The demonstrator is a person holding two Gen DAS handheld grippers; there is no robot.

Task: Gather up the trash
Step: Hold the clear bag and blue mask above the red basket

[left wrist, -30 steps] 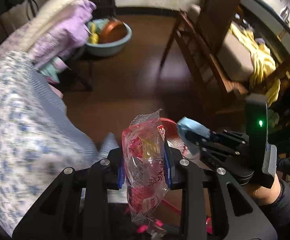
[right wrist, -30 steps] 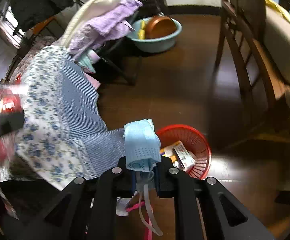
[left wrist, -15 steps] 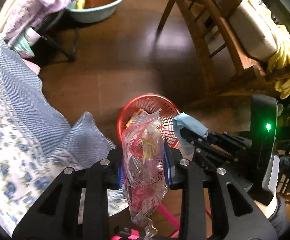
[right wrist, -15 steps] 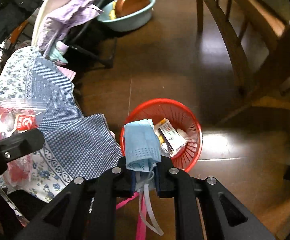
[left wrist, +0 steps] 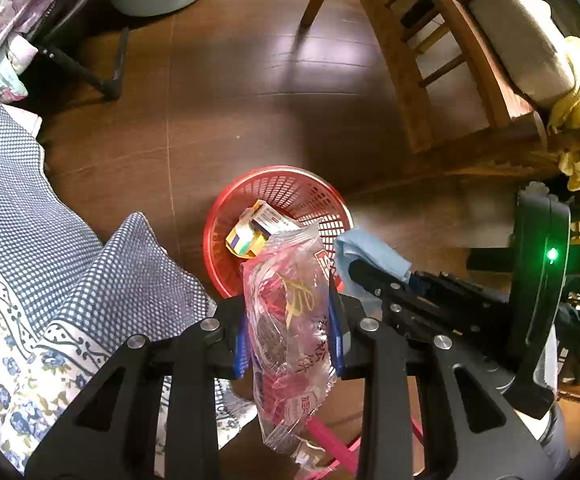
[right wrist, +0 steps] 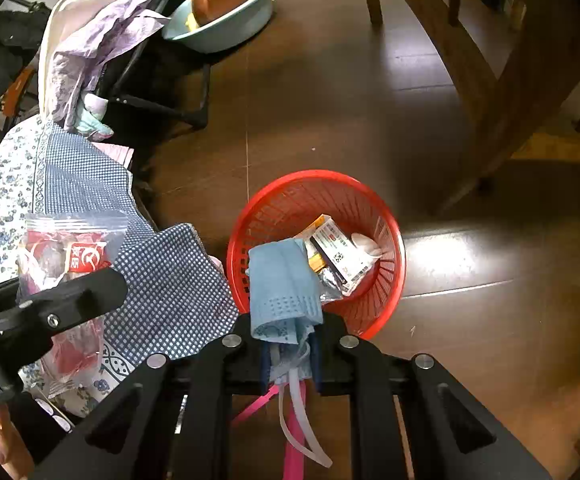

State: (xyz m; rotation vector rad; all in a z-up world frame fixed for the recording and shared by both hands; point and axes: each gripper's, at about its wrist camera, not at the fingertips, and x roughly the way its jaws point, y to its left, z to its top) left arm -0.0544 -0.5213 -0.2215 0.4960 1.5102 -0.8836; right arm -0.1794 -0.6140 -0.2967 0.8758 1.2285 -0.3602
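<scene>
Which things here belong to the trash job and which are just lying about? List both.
Job: plastic snack bag in the left gripper; blue face mask in the right gripper; red basket.

Lying about: teal basin, wooden chair, patterned bedding.

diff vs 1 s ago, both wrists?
Both grippers swung forward and down over the red basket, which now sits centred below them. Unchanged: left gripper clamps the plastic bag, right gripper the blue mask. Nothing released; basket contents the same.
</scene>
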